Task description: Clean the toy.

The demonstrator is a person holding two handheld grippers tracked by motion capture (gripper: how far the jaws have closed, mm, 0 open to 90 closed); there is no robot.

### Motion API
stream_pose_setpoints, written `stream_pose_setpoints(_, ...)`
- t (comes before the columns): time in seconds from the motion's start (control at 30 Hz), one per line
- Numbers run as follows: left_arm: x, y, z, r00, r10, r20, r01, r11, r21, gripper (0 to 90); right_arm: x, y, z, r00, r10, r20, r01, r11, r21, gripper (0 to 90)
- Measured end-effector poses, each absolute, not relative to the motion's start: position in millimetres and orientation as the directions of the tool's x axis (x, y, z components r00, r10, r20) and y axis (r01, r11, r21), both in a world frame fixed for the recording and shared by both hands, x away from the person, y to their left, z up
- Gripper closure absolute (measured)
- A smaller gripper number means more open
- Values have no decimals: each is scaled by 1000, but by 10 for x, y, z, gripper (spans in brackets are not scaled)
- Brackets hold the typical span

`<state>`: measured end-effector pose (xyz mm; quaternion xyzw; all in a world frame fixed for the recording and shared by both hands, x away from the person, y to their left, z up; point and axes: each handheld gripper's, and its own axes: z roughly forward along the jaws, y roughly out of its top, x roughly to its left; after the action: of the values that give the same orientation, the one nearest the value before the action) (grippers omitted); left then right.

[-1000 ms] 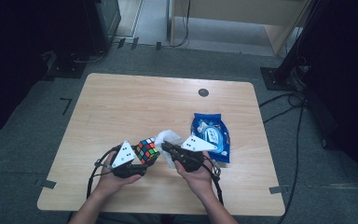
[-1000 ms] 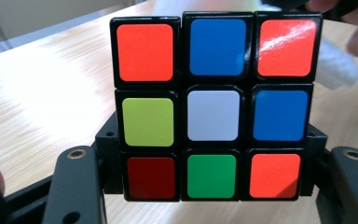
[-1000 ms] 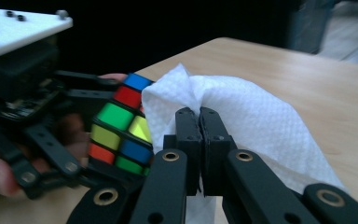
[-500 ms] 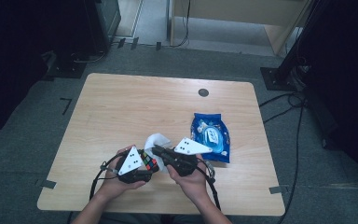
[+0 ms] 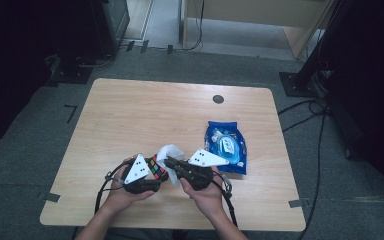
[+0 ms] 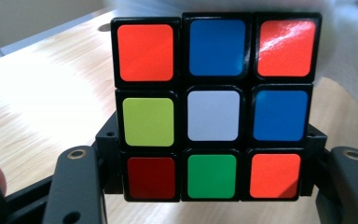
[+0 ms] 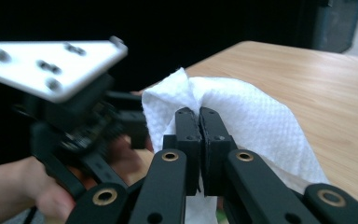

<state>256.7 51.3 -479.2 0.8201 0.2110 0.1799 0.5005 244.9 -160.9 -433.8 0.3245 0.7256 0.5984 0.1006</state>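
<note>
One cube (image 5: 155, 167), one wipe (image 5: 170, 152), one blue packet (image 5: 226, 146)

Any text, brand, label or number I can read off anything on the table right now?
None is readable.
Blue wipes packet: a white label with print, too small and blurred to read in the high view.
Puzzle cube: plain coloured stickers, no letters or numbers.
White tissue: unprinted.

From my high view the table (image 5: 145, 115) is evenly lit while the surrounding floor sinks into near black; my left gripper view catches glare on the cube (image 6: 213, 109) and washed-out wood; my right gripper view blurs the grey plate (image 7: 51, 63).
</note>
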Motion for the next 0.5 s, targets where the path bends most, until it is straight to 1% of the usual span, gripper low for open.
stream_pose_setpoints(0.07,2547,489,-4780,854,513,89,154,-412,898,340,2436,-1595,-4315,-772,588,240,342,67,937,890)
stream_pose_setpoints(0.13,2532,501,-4764,855,510,93,142,-404,904,340,2475,-1634,-4337,-755,611,238,345,61,937,888)
stream_pose_setpoints(0.2,2536,516,-4753,855,512,86,146,-397,906,340,2535,-1706,-4387,-726,641,248,362,50,931,889)
stream_pose_setpoints(0.23,2554,555,-4734,849,523,75,153,-378,913,340,2567,-1748,-4421,-706,670,229,361,63,930,889)
stream_pose_setpoints(0.3,2568,581,-4724,847,527,70,154,-369,916,340,2648,-1849,-4506,-665,707,240,398,63,915,889)
stream_pose_setpoints(0.37,2613,655,-4697,835,549,40,175,-333,927,340,2712,-1944,-4595,-617,747,248,433,59,899,890)
stream_pose_setpoints(0.4,2613,655,-4697,835,549,40,175,-333,927,340,2712,-1944,-4595,-617,747,248,433,59,899,890)
stream_pose_setpoints(0.47,2649,687,-4705,823,567,29,197,-334,922,340,2781,-2046,-4687,-573,775,267,465,39,884,887)
stream_pose_setpoints(0.5,2680,714,-4719,815,580,19,217,-334,917,340,2796,-2064,-4701,-565,783,260,463,40,885,882)
